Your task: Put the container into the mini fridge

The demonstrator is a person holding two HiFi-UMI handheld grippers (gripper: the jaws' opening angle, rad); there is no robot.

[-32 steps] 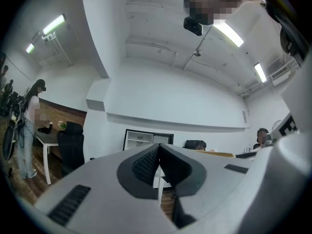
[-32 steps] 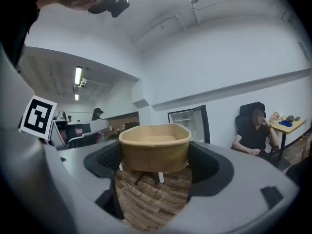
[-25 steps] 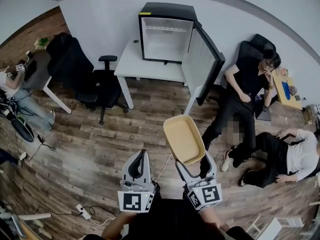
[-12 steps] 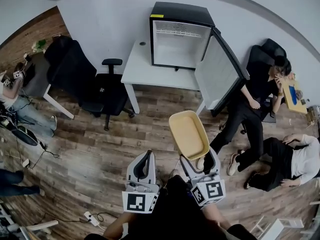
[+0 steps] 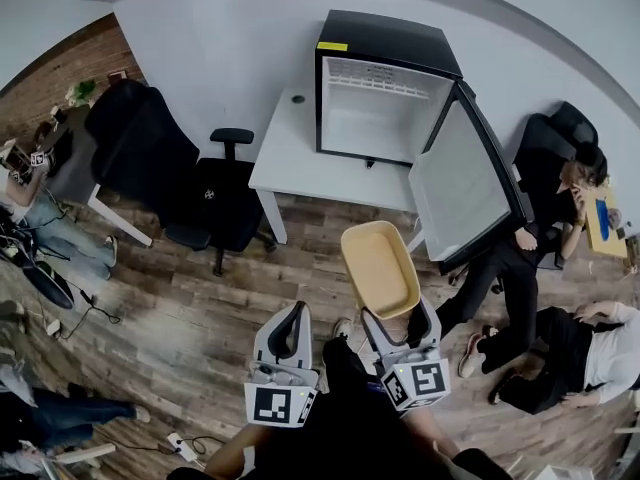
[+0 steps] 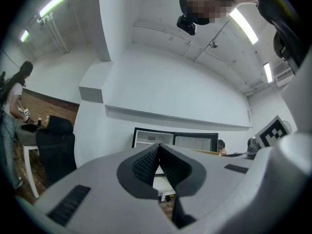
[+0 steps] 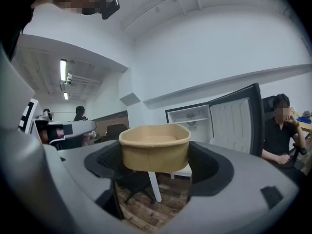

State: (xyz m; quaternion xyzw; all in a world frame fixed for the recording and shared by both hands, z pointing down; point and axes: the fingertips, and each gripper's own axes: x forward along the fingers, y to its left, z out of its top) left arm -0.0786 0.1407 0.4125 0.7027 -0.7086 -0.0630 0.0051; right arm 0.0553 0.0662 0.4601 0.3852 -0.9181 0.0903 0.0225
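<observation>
Right tongs (image 7: 154, 165) are clamped on the container (image 7: 154, 152), one jaw pressed to each side wall, and the tan tub rides level between them. From the head view, the right tongs (image 5: 398, 320) grip the container (image 5: 378, 266) at its near end, which is hidden behind the jaws; the far end juts out over the wood floor (image 5: 180, 308), well short of the fridge (image 5: 390, 40). Left tongs (image 6: 159, 162) are closed, ribbed pads meeting with nothing between them, held beside the right pair in the head view (image 5: 287, 330). The hands behind both marker cubes are cut off at the bottom edge. The fridge stands on the white counter (image 5: 300, 153), its door (image 5: 462, 193) swung wide to the right. In the right gripper view the container covers the fridge's lower half, so only its upper shelf shows. A black chair (image 5: 225, 193) sits left of the counter. A seated person (image 5: 520, 268) is partly hidden behind the door.
</observation>
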